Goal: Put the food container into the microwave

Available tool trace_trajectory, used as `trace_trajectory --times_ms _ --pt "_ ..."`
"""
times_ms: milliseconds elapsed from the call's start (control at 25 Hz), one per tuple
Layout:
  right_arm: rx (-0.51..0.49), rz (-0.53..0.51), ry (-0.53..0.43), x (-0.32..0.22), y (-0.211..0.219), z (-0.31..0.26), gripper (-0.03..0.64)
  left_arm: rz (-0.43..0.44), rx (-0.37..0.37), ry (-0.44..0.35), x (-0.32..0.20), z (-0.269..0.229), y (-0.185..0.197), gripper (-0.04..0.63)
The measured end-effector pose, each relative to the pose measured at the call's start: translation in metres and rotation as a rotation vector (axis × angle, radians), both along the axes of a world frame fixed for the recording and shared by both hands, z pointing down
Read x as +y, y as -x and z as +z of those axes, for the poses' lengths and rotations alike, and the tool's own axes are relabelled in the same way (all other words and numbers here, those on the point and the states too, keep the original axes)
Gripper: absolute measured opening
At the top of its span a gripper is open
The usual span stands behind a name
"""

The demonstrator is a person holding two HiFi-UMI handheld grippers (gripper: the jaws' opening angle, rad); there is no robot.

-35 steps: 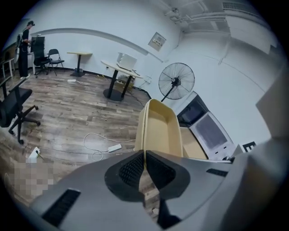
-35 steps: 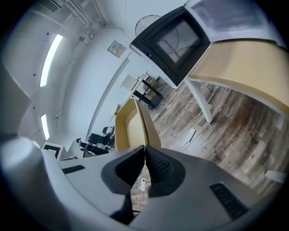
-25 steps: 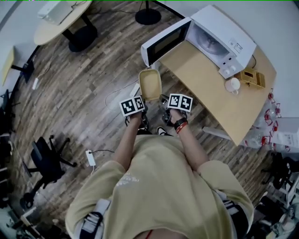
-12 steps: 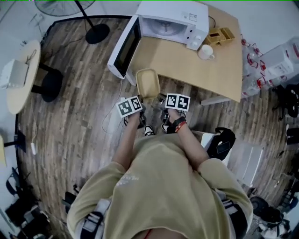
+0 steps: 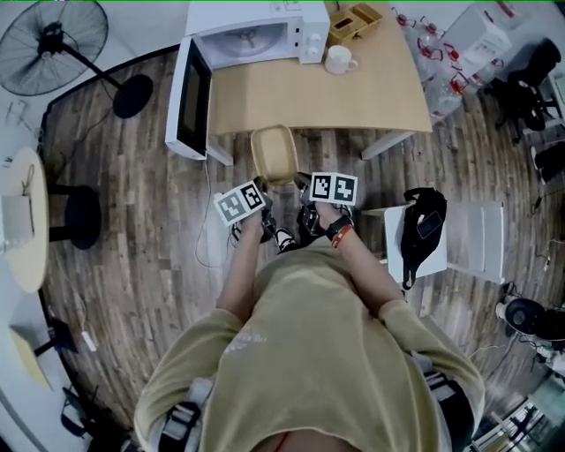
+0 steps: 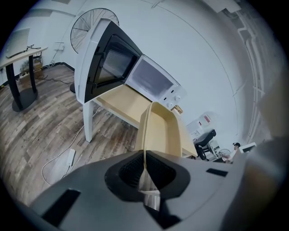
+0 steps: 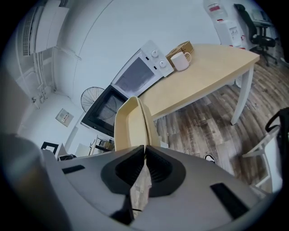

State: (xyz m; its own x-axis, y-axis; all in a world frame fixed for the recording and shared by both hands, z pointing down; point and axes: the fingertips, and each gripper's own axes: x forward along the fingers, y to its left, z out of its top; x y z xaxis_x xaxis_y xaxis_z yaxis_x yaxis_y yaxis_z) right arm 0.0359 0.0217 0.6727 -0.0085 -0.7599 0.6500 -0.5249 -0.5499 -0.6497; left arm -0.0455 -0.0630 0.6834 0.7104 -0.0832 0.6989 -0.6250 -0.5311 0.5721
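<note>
I hold a beige rectangular food container (image 5: 273, 153) in the air just in front of the table's near edge. My left gripper (image 5: 261, 196) is shut on its left rim, and my right gripper (image 5: 302, 190) is shut on its right rim. The container (image 6: 161, 128) stretches away from the left jaws, and the container (image 7: 132, 122) does the same from the right jaws. The white microwave (image 5: 252, 37) stands at the table's far left with its door (image 5: 190, 99) swung wide open. Its cavity is empty as far as I can see.
The wooden table (image 5: 318, 93) carries a white mug (image 5: 338, 59) and a small wooden box (image 5: 354, 21) to the right of the microwave. A chair with a black bag (image 5: 425, 231) stands at my right. A floor fan (image 5: 48, 55) is at the far left.
My view has swung round so the microwave and table now lie straight ahead. The container stays gripped in both grippers and now sits close to the table edge.
</note>
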Motion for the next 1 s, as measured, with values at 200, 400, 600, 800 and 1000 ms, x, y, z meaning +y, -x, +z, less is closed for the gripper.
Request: trace_trajectory --times_ms 200,400,600,800,1000 --pt "-0.021 0.016 -0.011 -0.016 -0.004 0.004 0.032 0.000 -0.005 -0.027 -0.015 -0.004 -0.003 0.034" --pt "-0.035 0.010 -0.025 -0.046 -0.015 0.009 0.032 -0.022 -0.016 -0.042 -0.044 -0.002 -0.012 0.034" --pt "-0.036 -0.013 -0.035 -0.083 -0.049 0.003 0.032 -0.036 -0.017 -0.062 -0.074 -0.009 -0.040 0.034" --pt "-0.029 -0.026 -0.032 -0.111 -0.091 -0.004 0.032 -0.048 -0.004 -0.071 -0.102 -0.017 -0.084 0.034" --pt "-0.039 -0.021 -0.034 -0.141 -0.142 -0.004 0.032 -0.054 0.000 -0.073 -0.129 -0.018 -0.132 0.034"
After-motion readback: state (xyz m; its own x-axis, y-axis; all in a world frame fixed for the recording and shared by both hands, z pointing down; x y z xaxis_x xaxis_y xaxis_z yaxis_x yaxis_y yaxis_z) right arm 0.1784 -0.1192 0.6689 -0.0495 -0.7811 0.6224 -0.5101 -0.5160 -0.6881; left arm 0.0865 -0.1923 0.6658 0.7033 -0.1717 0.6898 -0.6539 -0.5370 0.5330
